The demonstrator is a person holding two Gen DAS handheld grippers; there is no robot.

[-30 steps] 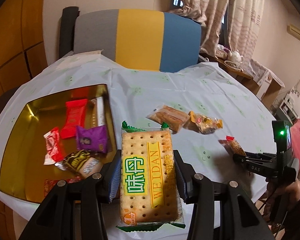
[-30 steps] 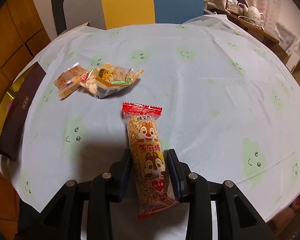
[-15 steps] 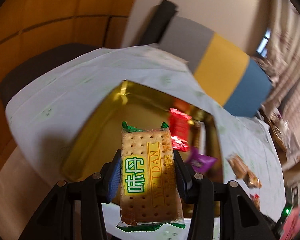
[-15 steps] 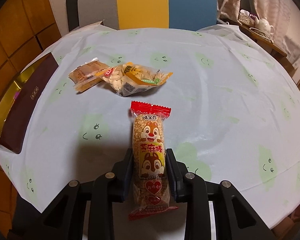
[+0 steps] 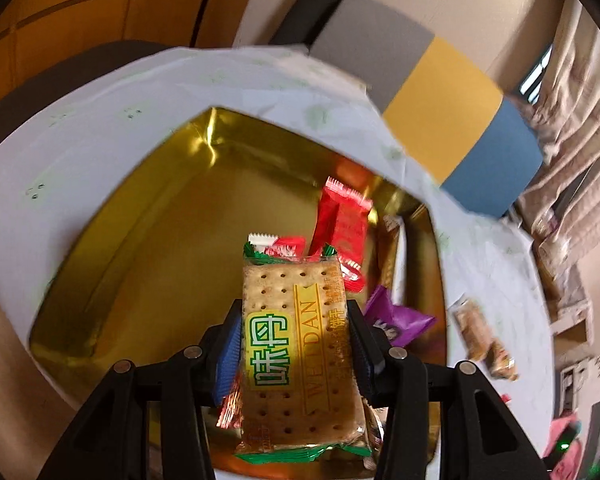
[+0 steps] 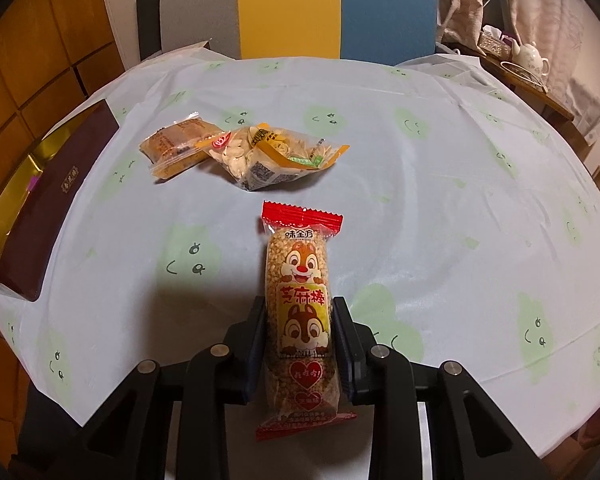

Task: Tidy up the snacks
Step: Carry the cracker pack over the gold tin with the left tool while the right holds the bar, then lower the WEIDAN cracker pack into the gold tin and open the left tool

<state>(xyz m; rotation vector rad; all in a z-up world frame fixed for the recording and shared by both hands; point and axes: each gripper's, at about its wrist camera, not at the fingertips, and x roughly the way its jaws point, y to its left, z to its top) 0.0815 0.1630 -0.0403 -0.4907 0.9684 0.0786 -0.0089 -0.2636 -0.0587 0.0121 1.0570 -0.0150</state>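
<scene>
Gripping the cracker pack [image 5: 296, 344], left tool [image 5: 296, 344] hangs over the gold tin [image 5: 140, 248] at the desk's [image 6: 420, 160] left edge. Right tool [image 6: 300, 344] clamps the sesame bar [image 6: 300, 300] above the desk's near edge.

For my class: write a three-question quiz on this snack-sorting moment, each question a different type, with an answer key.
1. True or false: the left gripper holds the cracker packet above the gold tray.
2. What is clamped in the right gripper?
A. the seed packet
B. the sesame stick packet
C. the brown cake
3. Fill in: two snacks still lie on the tablecloth beyond the right gripper, the brown cake and the ____ packet.

Key:
1. True; the tray, which already has a red packet and a purple packet in it, lies under the cracker packet.
2. B, the sesame stick packet.
3. Seed; the seed packet touches the brown cake.
</scene>
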